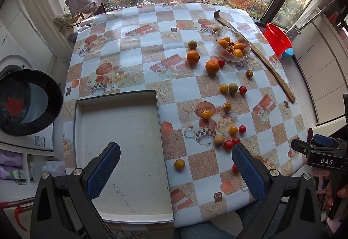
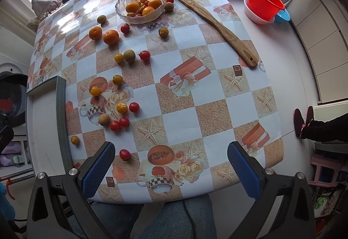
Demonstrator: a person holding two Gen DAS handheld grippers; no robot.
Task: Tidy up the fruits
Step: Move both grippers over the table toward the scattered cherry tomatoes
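Checkered oilcloth covers the desk (image 2: 180, 121), printed with starfish, cups and gift boxes. Glass bowl (image 2: 141, 5) at the far side, already loaded with oranges plus a few small yellow and red fruits. Two loose oranges (image 2: 111, 37) side by side just left of the bowl, not touching. Small greenish-brown fruit (image 2: 101, 19) a little beyond them. Red cherry tomato (image 2: 125, 28) near the bowl's front-left rim. Trio further forward: yellow tomato, brown round fruit (image 2: 129, 55), red tomato in a row. Nearer cluster of yellow and red tomatoes (image 2: 122, 107) over the printed cup, well apart from the bowl. Single yellow tomato (image 1: 179, 164) just beside the right wall of the tray (image 1: 121, 99). Single red tomato (image 2: 125, 154) close to the left finger of the right hand-held gripper (image 2: 170, 165). White shallow tray at the near-left desk corner, nothing inside, faint handwriting near its front edge. Long wooden back scratcher (image 2: 204, 19) lying diagonally, right of the bowl. Red bucket (image 2: 264, 3) off the desk at far right, sitting in a white basin.

Left hand-held gripper (image 1: 176, 168) hovering over the tray's right edge, fingers spread wide, nothing between them. Right hand-held gripper over the near desk edge, fingers likewise wide apart, holding nothing.
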